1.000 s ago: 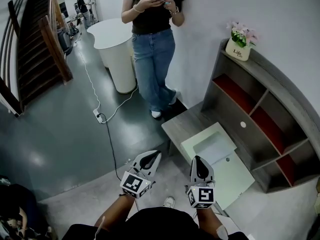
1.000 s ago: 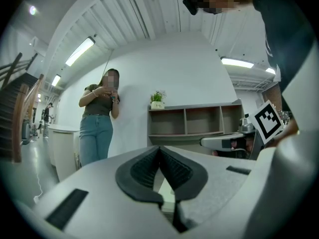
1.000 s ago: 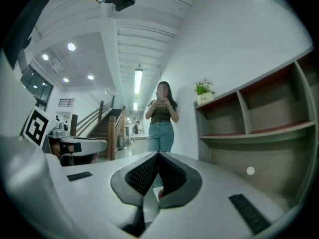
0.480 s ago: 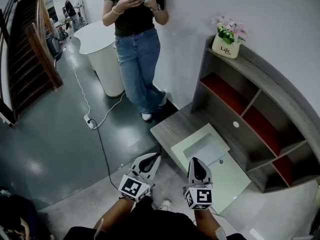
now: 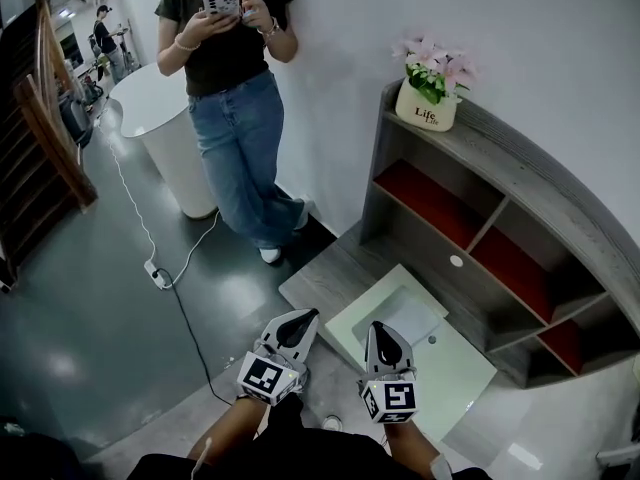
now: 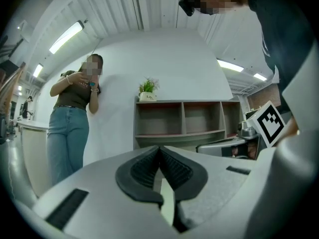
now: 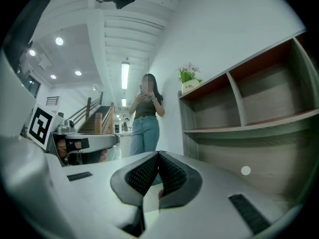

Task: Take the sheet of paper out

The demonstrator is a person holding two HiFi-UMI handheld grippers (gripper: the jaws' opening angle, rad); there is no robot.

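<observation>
Short of the desk [image 5: 318,276], left gripper [image 5: 306,316] and right gripper [image 5: 378,327] are hovering closed and empty. By my reading they are only approaching, and the next move is calling for opened jaws at the paper [image 5: 405,314].

The shelf [image 5: 480,238] stands against the wall [image 5: 500,48], a flower pot [image 5: 427,108] on its top at the left end. Before it lies the bench [image 5: 320,273], bearing a mat [image 5: 450,368] with the sheet of paper [image 5: 405,316] on it. A person [image 5: 235,118] stands left of the shelf.

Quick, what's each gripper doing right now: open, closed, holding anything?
Left gripper: closed, nothing between its jaws.
Right gripper: closed, nothing between its jaws.
</observation>
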